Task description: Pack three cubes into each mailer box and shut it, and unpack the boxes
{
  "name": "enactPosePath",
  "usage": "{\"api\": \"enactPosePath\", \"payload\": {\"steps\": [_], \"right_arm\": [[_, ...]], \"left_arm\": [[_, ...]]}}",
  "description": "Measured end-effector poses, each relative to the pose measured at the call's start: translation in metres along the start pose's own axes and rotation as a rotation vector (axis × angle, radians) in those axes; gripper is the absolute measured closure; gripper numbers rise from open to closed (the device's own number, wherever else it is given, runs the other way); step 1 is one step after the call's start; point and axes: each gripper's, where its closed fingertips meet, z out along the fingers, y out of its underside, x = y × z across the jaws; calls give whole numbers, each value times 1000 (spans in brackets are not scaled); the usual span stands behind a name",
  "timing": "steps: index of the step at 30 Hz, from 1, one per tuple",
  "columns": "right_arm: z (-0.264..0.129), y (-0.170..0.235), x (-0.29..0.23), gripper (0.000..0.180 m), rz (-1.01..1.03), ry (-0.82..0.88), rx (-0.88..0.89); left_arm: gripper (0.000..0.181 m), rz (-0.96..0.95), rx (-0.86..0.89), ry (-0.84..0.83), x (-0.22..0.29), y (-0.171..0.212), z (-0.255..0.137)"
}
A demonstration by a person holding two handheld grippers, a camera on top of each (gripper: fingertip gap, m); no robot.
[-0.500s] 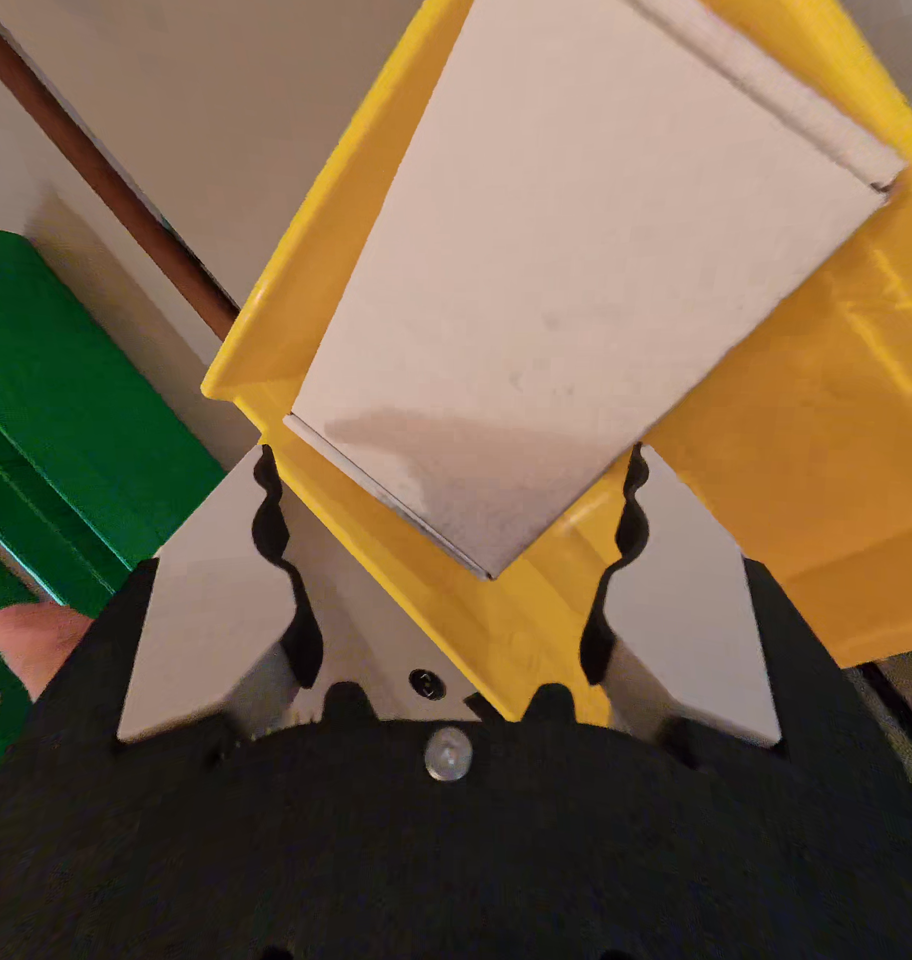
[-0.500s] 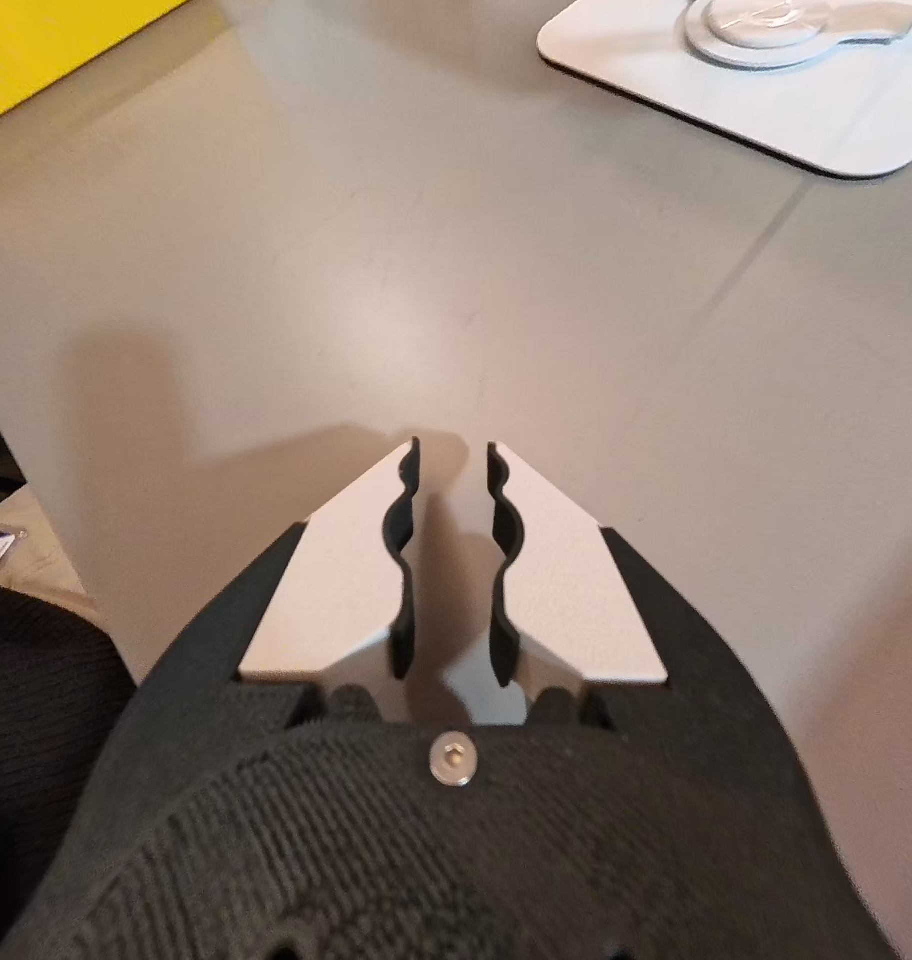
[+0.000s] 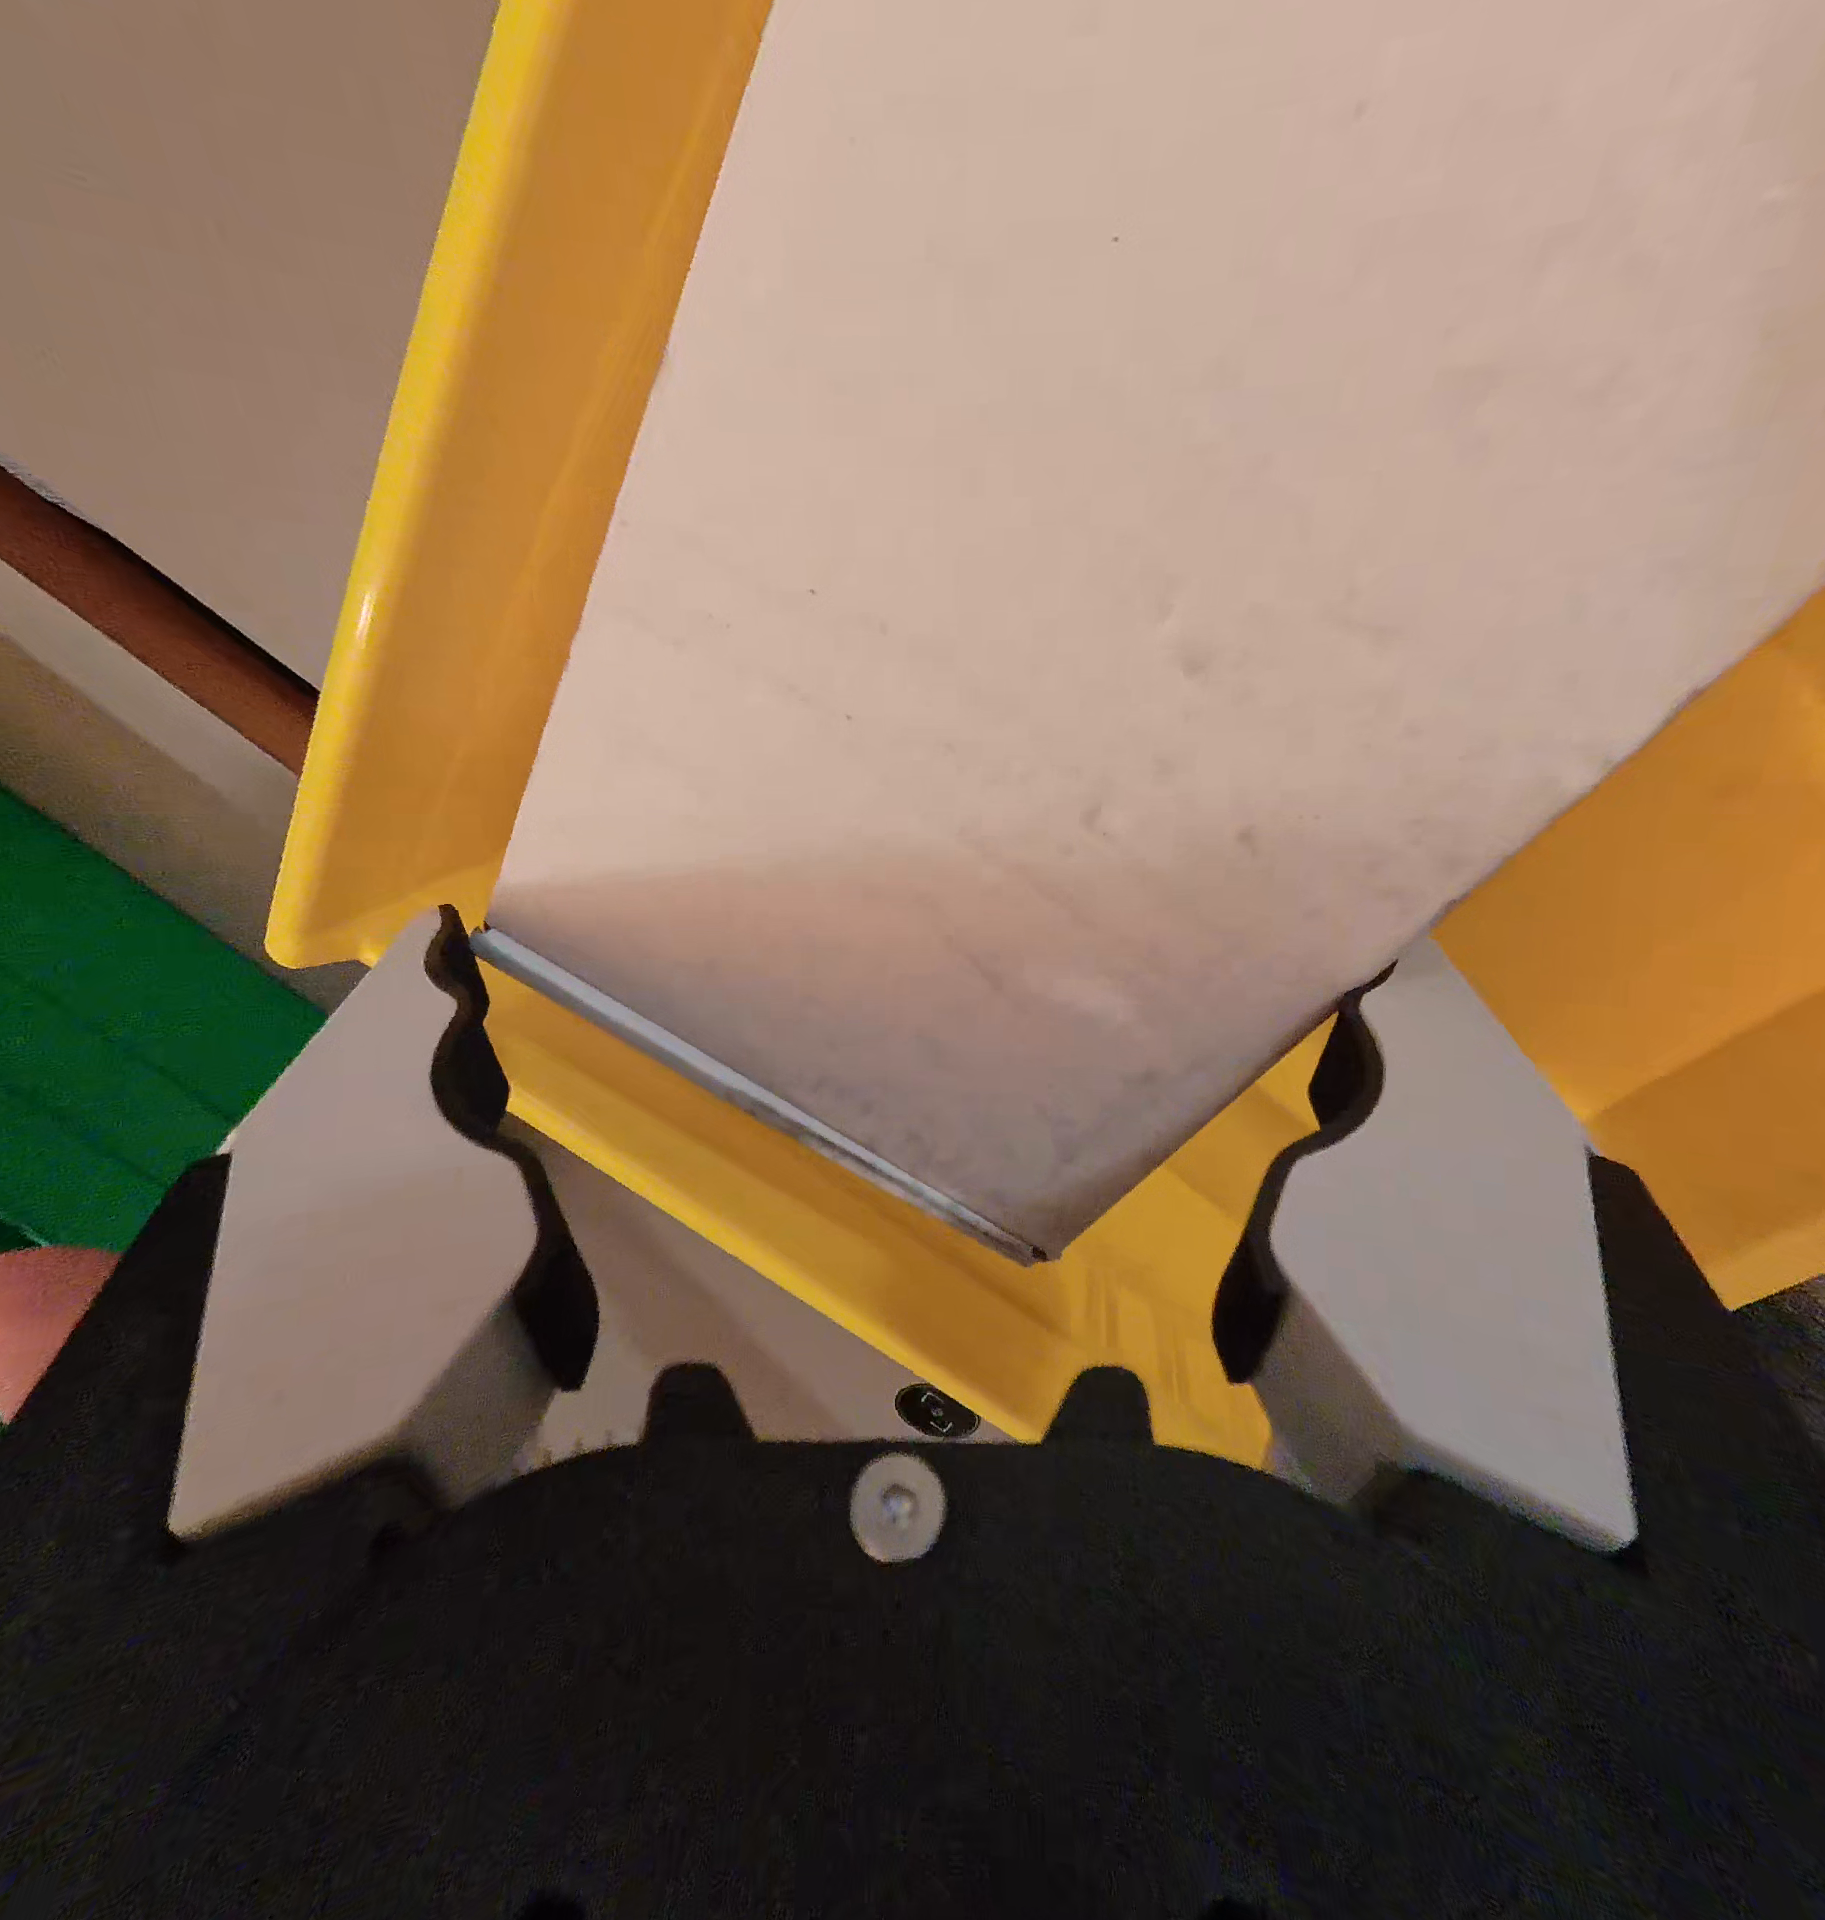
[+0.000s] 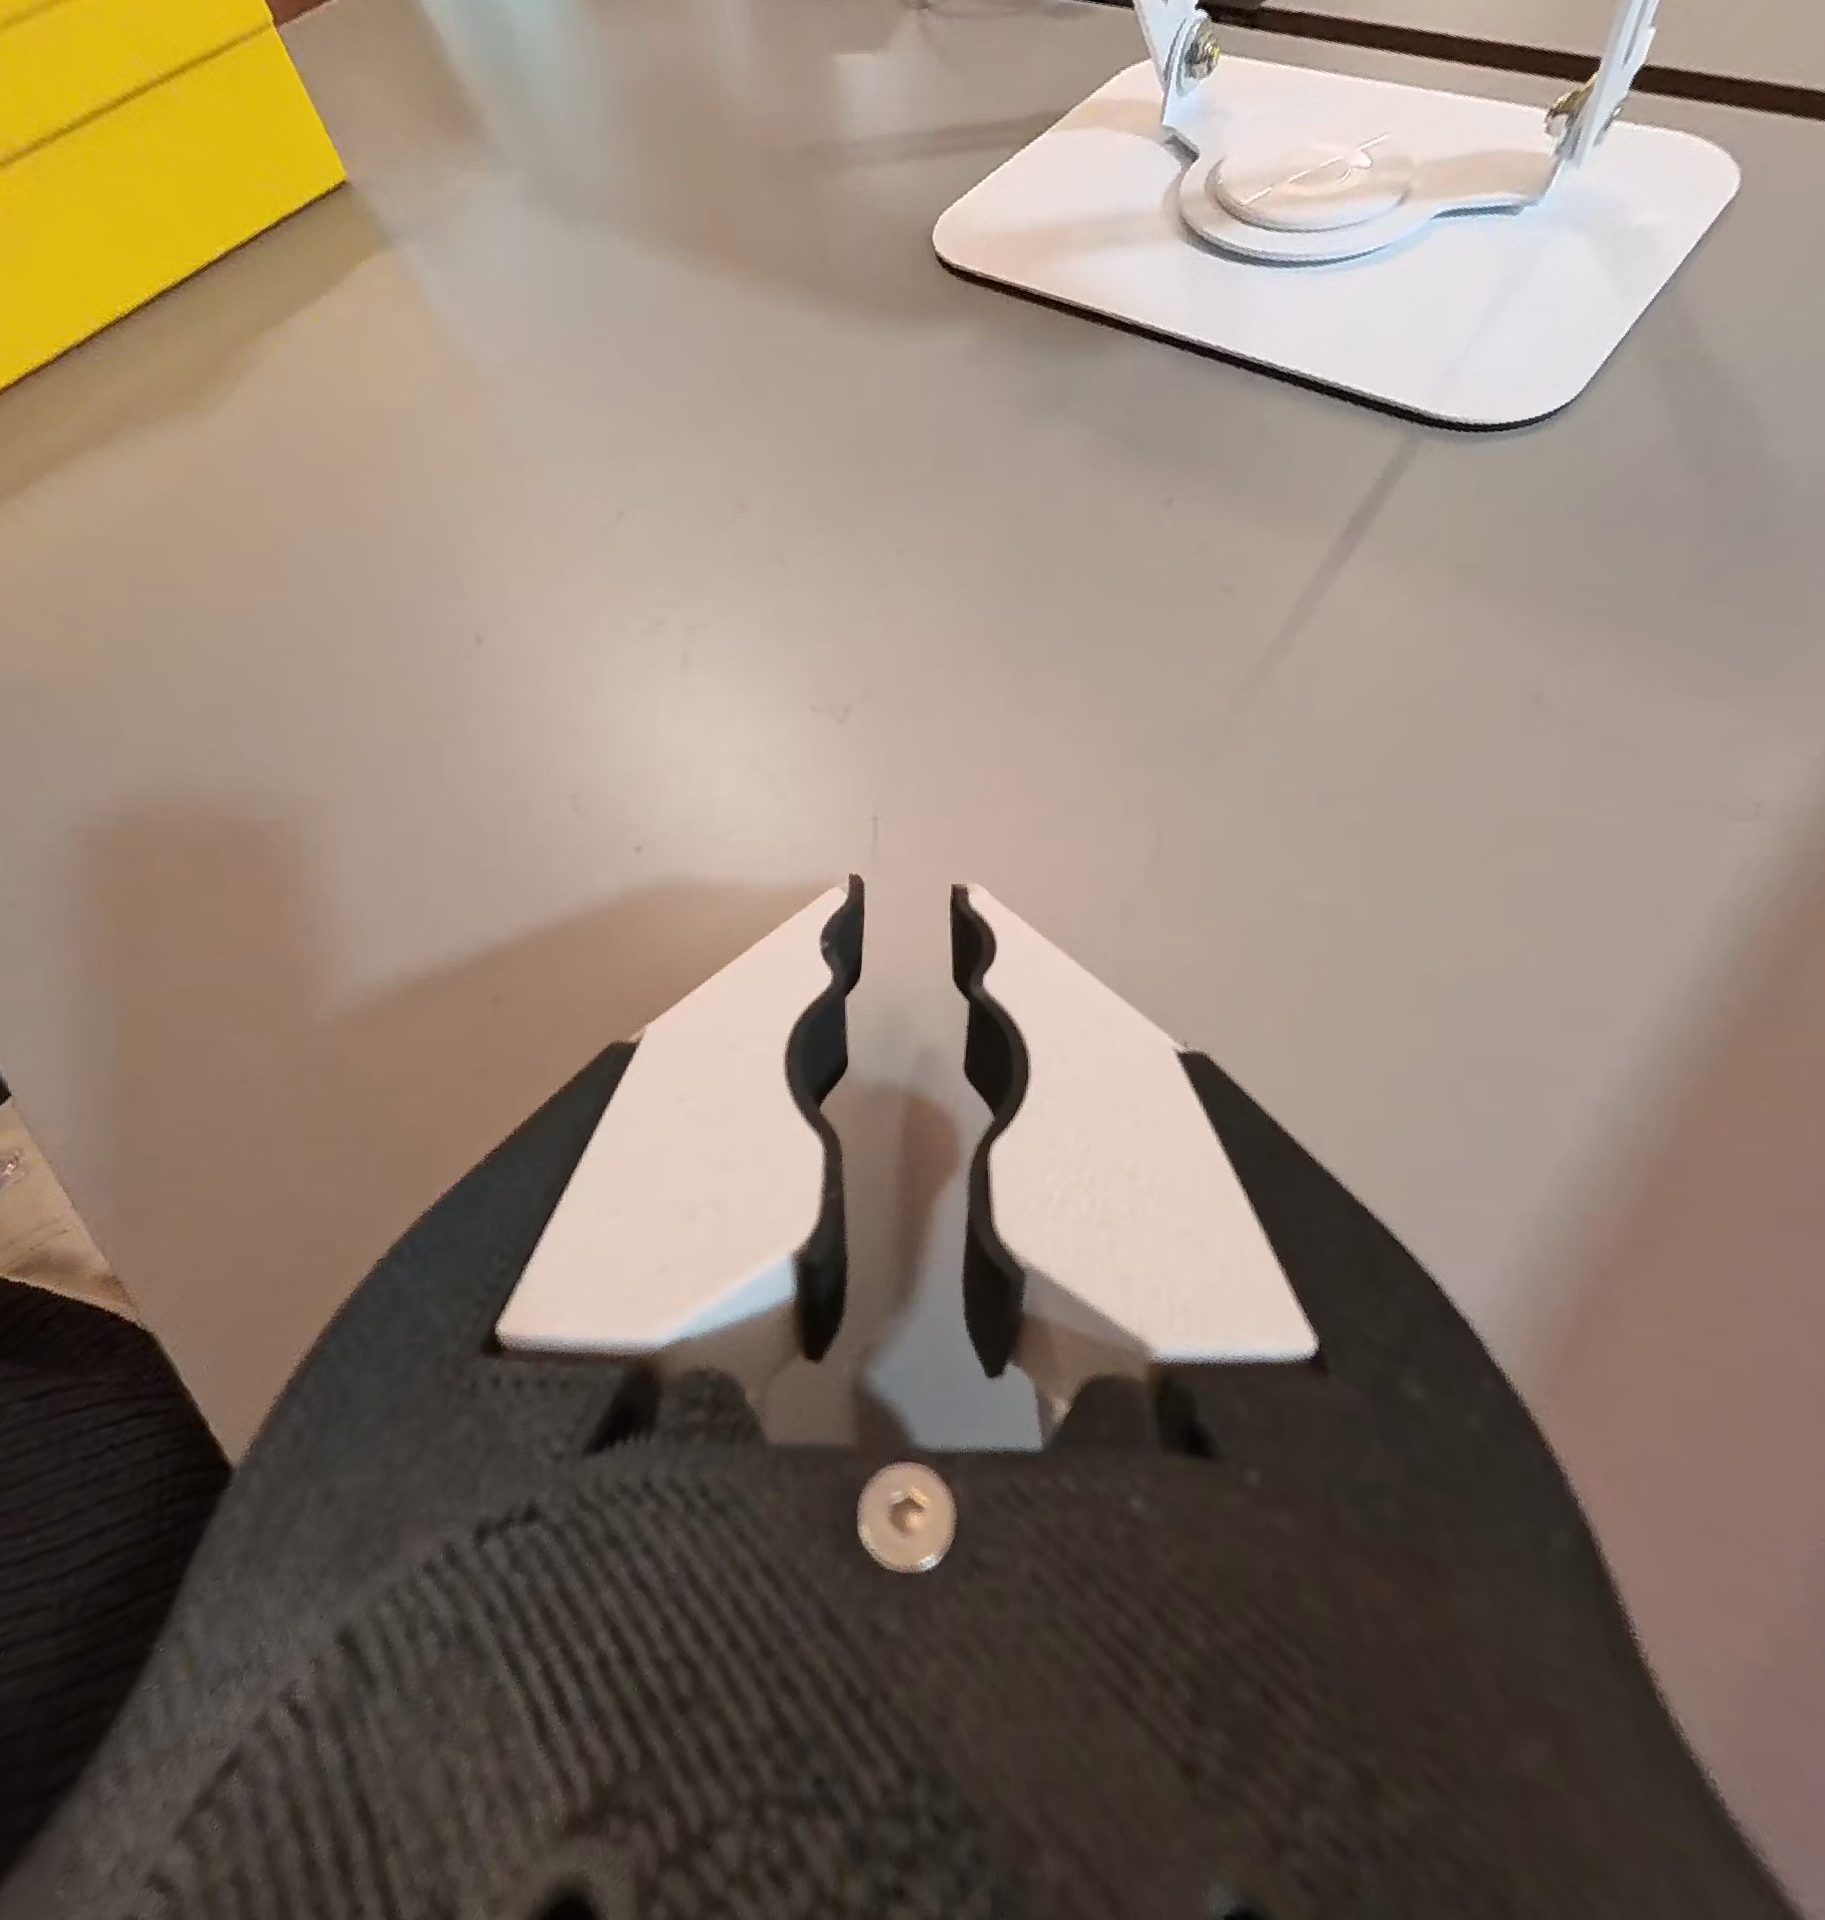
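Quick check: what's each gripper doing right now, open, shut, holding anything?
Left gripper: open wide, fingers either side of the yellow mailer box's white panel, not clamped.
Right gripper: nearly closed, narrow gap, holding nothing, over the grey table.

In the left wrist view, the mailer box (image 3: 1147, 623) sits dead ahead, its near corner poking in between the 2 fingers of the left gripper (image 3: 897, 956), which stand wide apart on either side of it. A flat panel lies on top of the box, its corner pointing back at the camera. A second box (image 3: 77, 987) lies off to the left, lower down.

Over in the right wrist view, the right gripper (image 4: 906, 894) hovers above the table (image 4: 679, 623), fingers nearly together with nothing between them. A stand base (image 4: 1407, 281) rests on the table ahead to the right; another box (image 4: 108, 187) sits far left.
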Motion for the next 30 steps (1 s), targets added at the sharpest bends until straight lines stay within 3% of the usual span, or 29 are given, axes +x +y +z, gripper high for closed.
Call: {"api": "enactPosePath", "payload": {"steps": [5,13,18,21,30], "right_arm": [[-2,-2,-4,165,-20,-15,16],[-7,-2,-11,166,-30,-61,30],[-11,0,-16,166,-24,-82,34],[-11,0,-17,166,-23,-84,34],[-10,2,-19,166,-26,-84,20]], "left_arm": [[32,5,-38,-33,6,8,-10],[35,-152,84,-45,19,19,-32],[35,-416,191,-162,9,18,-20],[34,-414,151,-165,26,21,-10],[52,-254,185,-413,41,27,-31]]}}
